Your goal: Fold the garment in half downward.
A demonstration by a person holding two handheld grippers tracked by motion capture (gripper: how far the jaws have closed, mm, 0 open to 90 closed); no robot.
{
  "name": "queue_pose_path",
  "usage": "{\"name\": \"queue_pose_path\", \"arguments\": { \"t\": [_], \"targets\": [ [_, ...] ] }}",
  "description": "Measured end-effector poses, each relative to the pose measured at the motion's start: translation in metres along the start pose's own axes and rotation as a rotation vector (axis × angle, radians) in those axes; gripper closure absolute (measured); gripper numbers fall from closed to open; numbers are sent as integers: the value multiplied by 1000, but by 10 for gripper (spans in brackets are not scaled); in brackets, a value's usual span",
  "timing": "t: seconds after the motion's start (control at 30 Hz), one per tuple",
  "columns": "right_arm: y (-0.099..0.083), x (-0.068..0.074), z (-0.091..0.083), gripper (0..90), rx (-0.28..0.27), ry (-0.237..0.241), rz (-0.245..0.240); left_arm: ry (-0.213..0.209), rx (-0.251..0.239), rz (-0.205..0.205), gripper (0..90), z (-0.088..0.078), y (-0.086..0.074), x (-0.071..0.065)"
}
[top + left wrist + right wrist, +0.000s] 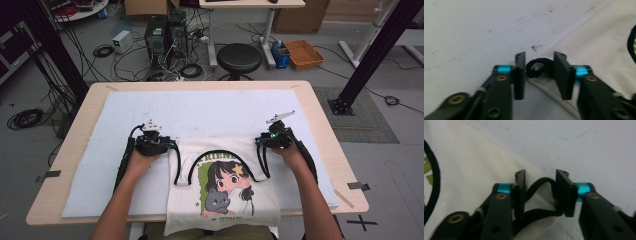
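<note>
From above, the tote bag lay at the counter's six o'clock edge, long axis running toward twelve. The left gripper clenched its left top corner with the black cord. The right gripper likewise grasped the right corner.

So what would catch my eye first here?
Probably the cream tote bag with its cartoon girl and grey cat, lying at the near edge of the white table cover. A hand-held gripper sits at each far corner, the left gripper and the right gripper, each with black cord between its jaws.
</note>
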State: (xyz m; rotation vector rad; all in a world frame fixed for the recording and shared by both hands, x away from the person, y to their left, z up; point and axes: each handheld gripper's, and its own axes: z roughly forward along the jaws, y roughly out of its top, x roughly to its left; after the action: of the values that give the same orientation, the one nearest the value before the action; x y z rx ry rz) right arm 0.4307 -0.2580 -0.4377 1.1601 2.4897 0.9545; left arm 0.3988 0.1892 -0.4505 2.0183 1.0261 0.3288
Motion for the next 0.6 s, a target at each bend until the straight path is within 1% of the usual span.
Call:
{"name": "queue_pose_path", "arguments": {
  "t": [0.03,0.07,0.1,0.13,0.17,0.2,0.23,0.27,0.3,0.33,0.37,0.43,0.5,0.53,0.57,0.6],
  "targets": [
    [-1,0,-1,754,-2,7,-5,-8,-1,5,790,0,-1,-1],
    [-2,2,-2,822,3,20,0,-8,-1,5,804,0,-1,-1],
    [-3,3,-3,842,5,26,6,-7,-4,-2,811,-2,-2,-2],
    [-3,4,-3,851,6,20,3,-7,-4,-2,816,-2,-2,-2],
    [-3,5,-4,859,10,17,6,-24,-18,-46,818,-3,-3,0],
    [-3,5,-4,859,10,17,6,-24,-18,-46,821,-3,-3,0],
    [-3,5,-4,865,0,2,0,-34,-50,-96,823,-4,-4,4],
    [-3,5,-4,867,-11,-19,2,-37,-76,-114,824,-6,-3,6],
    [-2,5,-4,868,-27,-40,3,-35,-116,-138,826,-8,-1,8],
    [0,5,-4,869,-42,-58,7,-35,-116,-138,829,-8,-1,8],
    [2,4,-4,870,-67,-74,10,-38,-186,-197,830,-13,2,16],
    [8,3,-6,869,-123,-110,22,-20,-232,-241,831,-15,6,22],
    [15,0,-9,869,-188,-159,31,-24,-288,-283,831,-17,8,28],
    [17,-1,-11,869,-217,-170,46,-34,-315,-301,831,-17,9,29],
    [19,-2,-13,868,-246,-171,62,-49,-340,-310,831,-18,9,30],
    [20,-3,-15,868,-268,-152,73,-60,-343,-307,831,-19,9,29]
  ]
}}
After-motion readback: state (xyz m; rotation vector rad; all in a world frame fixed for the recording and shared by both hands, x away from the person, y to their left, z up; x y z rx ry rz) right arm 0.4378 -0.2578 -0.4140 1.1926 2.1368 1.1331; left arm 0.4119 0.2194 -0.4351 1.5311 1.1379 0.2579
